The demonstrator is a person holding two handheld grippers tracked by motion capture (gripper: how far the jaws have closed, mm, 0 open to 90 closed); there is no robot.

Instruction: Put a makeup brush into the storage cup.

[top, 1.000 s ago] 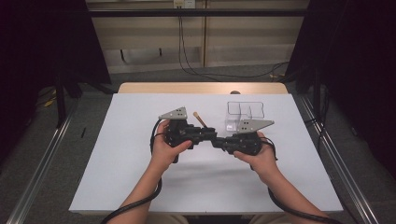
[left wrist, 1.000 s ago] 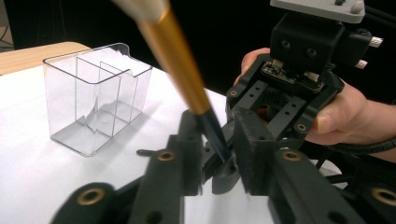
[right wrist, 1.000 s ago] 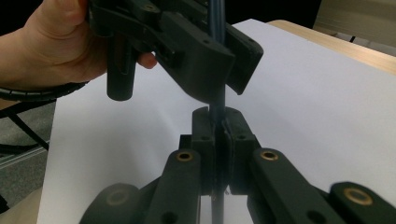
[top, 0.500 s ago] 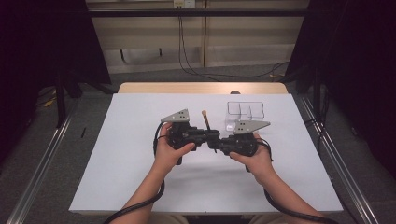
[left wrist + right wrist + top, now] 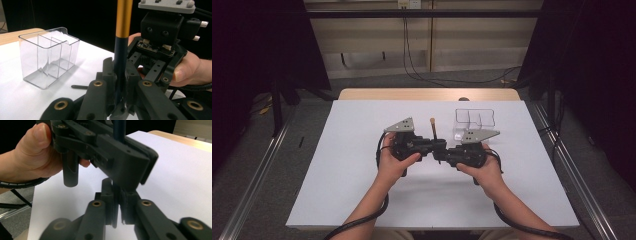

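Note:
A thin brush-like stick (image 5: 432, 129) with a dark shaft, a gold band and a tan tip stands upright at the table's middle, where both grippers meet nose to nose. My left gripper (image 5: 438, 145) is shut on its dark shaft (image 5: 120, 62), gold band (image 5: 124, 20) above the jaws. My right gripper (image 5: 439, 152) faces it from the right; its jaws have just been opening. In the right gripper view the stick's lower end sits between these jaws (image 5: 117, 195) with a slim gap beside it. The left gripper's jaws (image 5: 120, 152) cross just above them.
A clear plastic box (image 5: 474, 120) with dividers stands behind the right gripper, also in the left gripper view (image 5: 47, 57). A thin dark rod (image 5: 79, 87) lies on the white table cover (image 5: 362, 190) near it. The wooden table edge (image 5: 427, 94) runs along the back.
Both grippers have drawn a little closer together at the table's middle and the stick now stands between them. The hands have hardly shifted otherwise.

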